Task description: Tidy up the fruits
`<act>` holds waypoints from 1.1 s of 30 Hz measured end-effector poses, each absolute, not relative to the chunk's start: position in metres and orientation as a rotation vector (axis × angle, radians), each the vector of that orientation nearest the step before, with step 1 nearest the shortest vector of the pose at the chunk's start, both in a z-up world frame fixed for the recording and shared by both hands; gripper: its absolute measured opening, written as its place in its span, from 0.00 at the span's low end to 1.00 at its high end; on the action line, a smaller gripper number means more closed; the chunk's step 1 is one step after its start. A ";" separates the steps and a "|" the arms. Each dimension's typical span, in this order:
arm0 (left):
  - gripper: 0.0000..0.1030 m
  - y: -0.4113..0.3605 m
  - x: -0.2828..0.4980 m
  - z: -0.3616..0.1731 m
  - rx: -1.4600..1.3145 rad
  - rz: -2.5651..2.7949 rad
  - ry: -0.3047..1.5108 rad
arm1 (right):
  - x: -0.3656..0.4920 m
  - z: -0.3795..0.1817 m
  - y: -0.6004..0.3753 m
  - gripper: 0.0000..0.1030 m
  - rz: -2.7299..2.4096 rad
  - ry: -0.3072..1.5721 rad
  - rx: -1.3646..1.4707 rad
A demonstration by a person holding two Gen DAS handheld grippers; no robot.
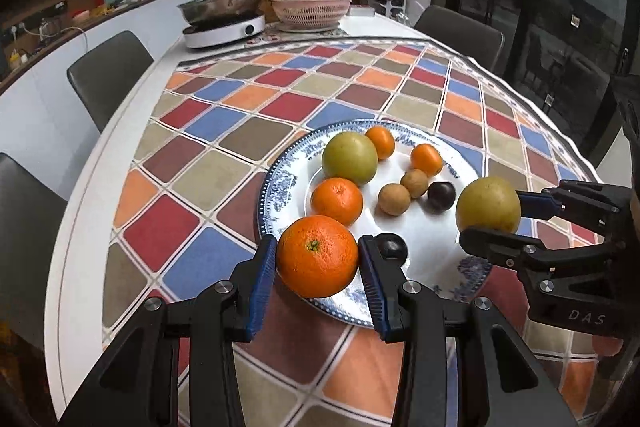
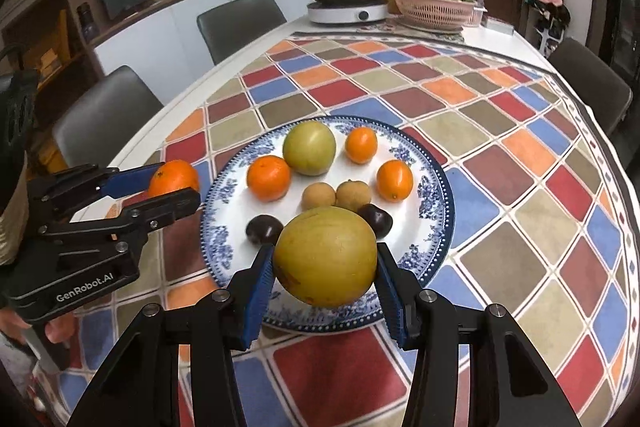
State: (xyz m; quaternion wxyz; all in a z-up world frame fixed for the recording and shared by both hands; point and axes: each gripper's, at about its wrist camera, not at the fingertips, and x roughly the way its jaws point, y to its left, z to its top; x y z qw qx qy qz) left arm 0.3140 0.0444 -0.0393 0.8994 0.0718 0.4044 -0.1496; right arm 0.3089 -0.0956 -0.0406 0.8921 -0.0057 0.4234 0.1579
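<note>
The worktop [image 1: 132, 131] carried a cloth of coloured squares [image 2: 520, 131], and near its front lay the blue-patterned plate [image 2: 440, 187], which already held most of the fruit. Your right claw [image 2: 325, 269] was pinching a large yellow-green fruit [image 2: 326, 255] between its blue pads, above the near rim of the plate. Your left claw [image 1: 318, 259] was pinching a big orange [image 1: 317, 255] in the same way, over the plate's left edge. On the plate sat another green fruit [image 1: 350, 157], a medium orange [image 1: 337, 200], two small oranges [image 1: 426, 159], two brown round fruits [image 1: 394, 199] and two dark ones [image 1: 441, 196]. I judge that both fruits were about to be set down, and here was the risk for you. Both were round and gripped only at their sides, so a release from too high could make them roll over the shallow rim onto the cloth. The free space on the plate was little, so a heavy fruit put down carelessly could push the small brown or dark ones away. The two claws were also near to each other, and lowering them together could make them collide.
</note>
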 end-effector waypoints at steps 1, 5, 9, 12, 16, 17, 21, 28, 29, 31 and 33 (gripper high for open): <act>0.40 0.043 0.317 -0.042 0.152 -0.317 0.842 | 0.311 -0.043 -0.096 0.48 0.325 0.883 -0.012; 0.40 0.038 0.327 -0.053 0.167 -0.332 0.862 | 0.318 -0.052 -0.095 0.48 0.324 0.904 -0.008; 0.40 0.037 0.335 -0.062 0.160 -0.351 0.887 | 0.325 -0.059 -0.094 0.48 0.326 0.918 -0.009; 0.40 0.035 0.337 -0.065 0.157 -0.358 0.895 | 0.328 -0.062 -0.093 0.48 0.332 0.923 -0.005; 0.40 0.032 0.337 -0.065 0.158 -0.375 0.898 | 0.330 -0.063 -0.092 0.48 0.332 0.916 -0.007; 0.40 0.032 0.336 -0.065 0.160 -0.371 0.897 | 0.330 -0.063 -0.091 0.48 0.329 0.917 -0.011; 0.51 0.032 0.327 -0.056 0.153 -0.359 0.876 | 0.325 -0.054 -0.094 0.52 0.319 0.877 -0.015; 0.57 0.031 0.296 -0.032 0.127 -0.305 0.841 | 0.299 -0.029 -0.106 0.64 0.271 0.811 -0.018; 0.57 0.031 0.289 -0.029 0.127 -0.295 0.835 | 0.294 -0.026 -0.108 0.65 0.265 0.799 -0.019; 0.60 0.030 0.276 -0.022 0.124 -0.262 0.826 | 0.281 -0.019 -0.111 0.65 0.254 0.777 -0.030; 0.63 0.032 0.260 -0.015 0.098 -0.238 0.812 | 0.269 -0.014 -0.114 0.65 0.243 0.764 -0.029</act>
